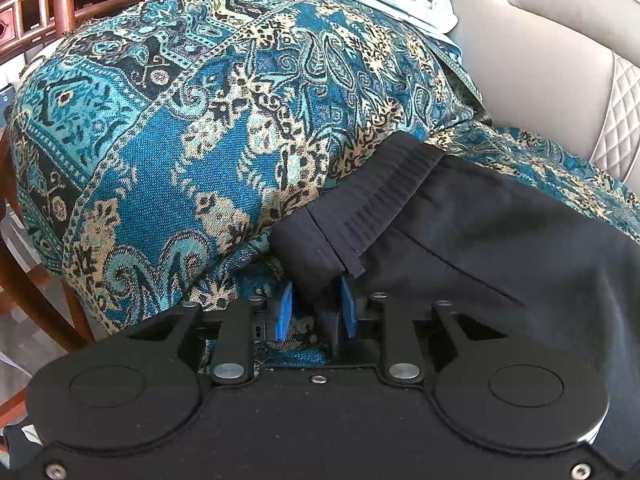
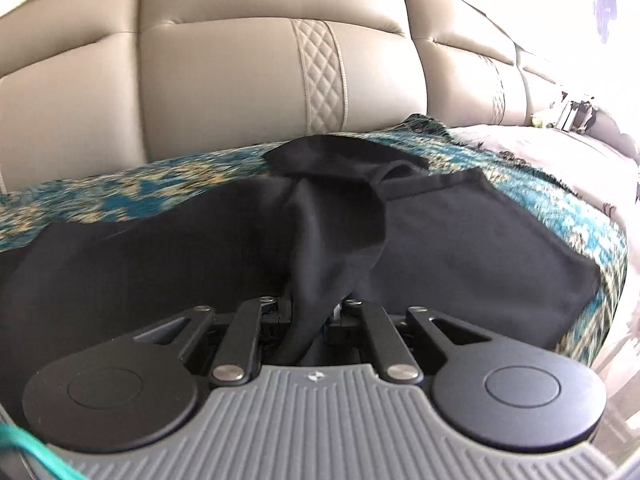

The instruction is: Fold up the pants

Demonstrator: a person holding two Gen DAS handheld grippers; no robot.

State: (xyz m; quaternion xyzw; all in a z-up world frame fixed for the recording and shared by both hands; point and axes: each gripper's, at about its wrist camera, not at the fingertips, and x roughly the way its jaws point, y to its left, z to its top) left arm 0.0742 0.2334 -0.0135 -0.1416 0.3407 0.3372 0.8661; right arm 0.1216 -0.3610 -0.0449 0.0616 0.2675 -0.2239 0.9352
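Left wrist view: left tongs (image 1: pixel 316 312) closed down narrow on a fold of the black pants (image 1: pixel 480 248), right at the corner of the ribbed waistband (image 1: pixel 372 208). Blue pads (image 1: pixel 349 308) visible on both sides of the pinched cloth. Pants spread over the patterned blue throw (image 1: pixel 192 128) that covers a sofa (image 1: pixel 532 60), with the waistband end lying against the raised hump of the throw. Possible trouble here: only a thin edge held, so a quick pull may slip the waistband out; also the throw under it may be dragged along and wrinkle, since cloth lies on cloth. Fabric dark, smooth and matte, with a long seam and a gathered elastic band.

Right wrist view: right tongs (image 2: pixel 314 316) nearly closed, gripping a bunched part of the pants (image 2: pixel 332 240) which rises as a twisted ridge from the tongs toward the sofa back (image 2: pixel 224 80). Rest of the pants lying flat to both sides on the throw (image 2: pixel 560 208), a far part crumpled into a small heap. Risk, by my judgement: too much cloth gathered in one grip, so the fold may come out uneven and twisted, and the loose far part may stay crumpled. View slightly blurred, so fine details of the grip not clear.
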